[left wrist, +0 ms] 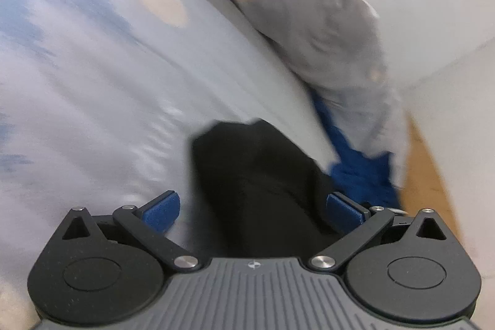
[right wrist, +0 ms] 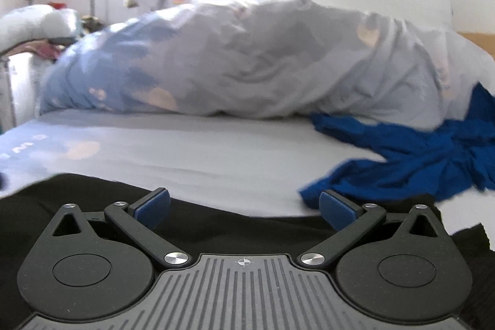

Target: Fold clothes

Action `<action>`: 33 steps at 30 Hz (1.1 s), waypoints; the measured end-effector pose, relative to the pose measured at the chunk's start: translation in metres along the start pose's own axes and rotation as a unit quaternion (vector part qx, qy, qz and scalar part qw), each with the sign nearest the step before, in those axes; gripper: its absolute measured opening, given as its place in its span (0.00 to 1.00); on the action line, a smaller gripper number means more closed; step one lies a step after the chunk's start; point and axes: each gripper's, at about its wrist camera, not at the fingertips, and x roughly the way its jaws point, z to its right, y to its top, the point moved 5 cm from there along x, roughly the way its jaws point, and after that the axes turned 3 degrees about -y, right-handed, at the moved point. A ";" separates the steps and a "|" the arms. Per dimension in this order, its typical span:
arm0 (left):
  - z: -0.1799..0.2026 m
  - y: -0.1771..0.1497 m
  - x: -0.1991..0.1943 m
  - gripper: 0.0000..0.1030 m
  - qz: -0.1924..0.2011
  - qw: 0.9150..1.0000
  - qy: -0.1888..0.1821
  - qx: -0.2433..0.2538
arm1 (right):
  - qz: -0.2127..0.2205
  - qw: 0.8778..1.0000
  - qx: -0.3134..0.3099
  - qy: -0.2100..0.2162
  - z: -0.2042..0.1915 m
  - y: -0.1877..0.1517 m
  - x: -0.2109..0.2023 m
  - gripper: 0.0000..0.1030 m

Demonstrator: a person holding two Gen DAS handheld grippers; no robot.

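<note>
On the bed sheet (right wrist: pixel 185 150), a heaped duvet (right wrist: pixel 247 57) leaves room for folding; the black garment (right wrist: pixel 216 225) lies beneath the spread right gripper (right wrist: pixel 244 204) and between the spread left gripper (left wrist: pixel 252 207) fingers, ungrasped.

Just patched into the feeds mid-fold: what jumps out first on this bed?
The crumpled blue garment pops most, lying on the pale sheet at the right, against the heaped duvet behind it. Nearer, the black garment spreads beneath the open right gripper, and its end lies between the open left gripper's fingers.
</note>
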 end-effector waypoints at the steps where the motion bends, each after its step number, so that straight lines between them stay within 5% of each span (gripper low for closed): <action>1: 0.000 0.001 0.007 1.00 -0.007 1.000 -0.013 -0.002 | 0.007 1.000 -0.002 0.004 -0.006 0.002 -0.008 1.00; 5: 0.007 0.004 0.023 1.00 -0.017 0.999 -0.040 -0.022 | 0.027 0.999 -0.031 0.027 -0.048 -0.003 -0.055 1.00; 8: 0.023 0.007 0.024 0.80 -0.016 0.998 -0.061 -0.032 | 0.041 0.995 -0.077 0.039 -0.085 -0.016 -0.092 1.00; 10: 0.040 0.010 0.018 0.55 -0.014 0.995 -0.094 -0.030 | 0.059 0.990 -0.124 0.035 -0.115 -0.032 -0.121 1.00; 14: 0.077 0.010 0.004 0.50 -0.022 0.986 -0.168 -0.007 | 0.083 0.982 -0.169 0.031 -0.165 -0.057 -0.159 1.00; 19: 0.077 0.001 0.011 0.52 -0.041 0.988 -0.149 0.005 | 0.074 0.971 -0.228 0.023 -0.215 -0.091 -0.172 1.00; 23: 0.050 -0.001 0.020 0.65 -0.054 0.997 -0.038 0.046 | 0.054 0.965 -0.255 0.019 -0.241 -0.105 -0.166 1.00; 26: 0.023 -0.007 0.034 0.69 -0.088 0.995 0.024 0.046 | 0.044 0.964 -0.262 0.023 -0.252 -0.108 -0.164 1.00; 28: 0.010 -0.011 0.043 0.72 -0.093 0.995 0.017 0.020 | 0.040 0.963 -0.266 0.023 -0.256 -0.108 -0.163 1.00; 30: 0.012 -0.013 0.048 0.52 -0.095 0.995 -0.015 -0.009 | 0.040 0.961 -0.273 0.020 -0.261 -0.106 -0.161 1.00; 33: 0.023 -0.012 0.048 0.43 -0.082 0.993 -0.070 -0.040 | 0.050 0.957 -0.287 0.006 -0.268 -0.103 -0.154 1.00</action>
